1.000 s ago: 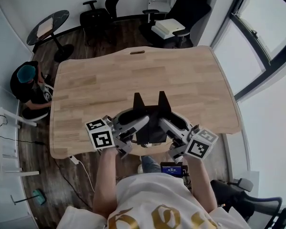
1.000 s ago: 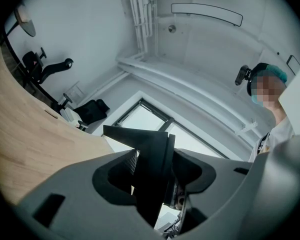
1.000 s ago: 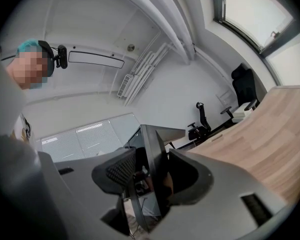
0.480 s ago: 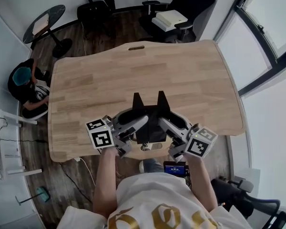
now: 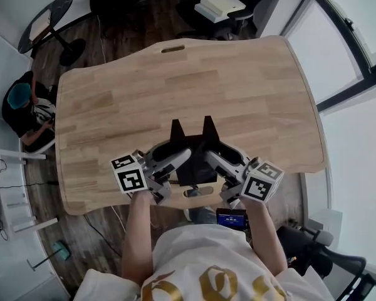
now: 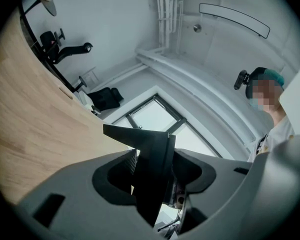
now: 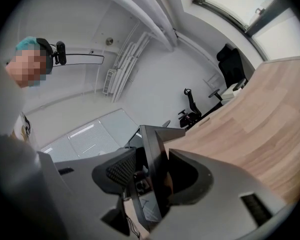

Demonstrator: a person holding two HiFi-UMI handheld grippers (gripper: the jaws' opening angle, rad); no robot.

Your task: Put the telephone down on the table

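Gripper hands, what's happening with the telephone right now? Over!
Both shut on the telephone: left gripper and right gripper, one each side. Held over the near edge of the table. Nothing in the way.

Seated person point(image 5: 24, 113) in a teal cap at left — black office chair point(image 5: 113, 2), round side table point(image 5: 42, 24) beyond.

The flat black telephone point(image 5: 192, 144) has two pointy tips that aim toward 12 o'clock. It is over the light wooden bench point(image 5: 175, 74), close to the bench's edge at 6 o'clock. The left claw point(image 5: 178, 162) pinches its side at 9 o'clock. The right claw point(image 5: 216, 162) pinches its side at 3 o'clock. Whether it touches the bench is hard to tell.
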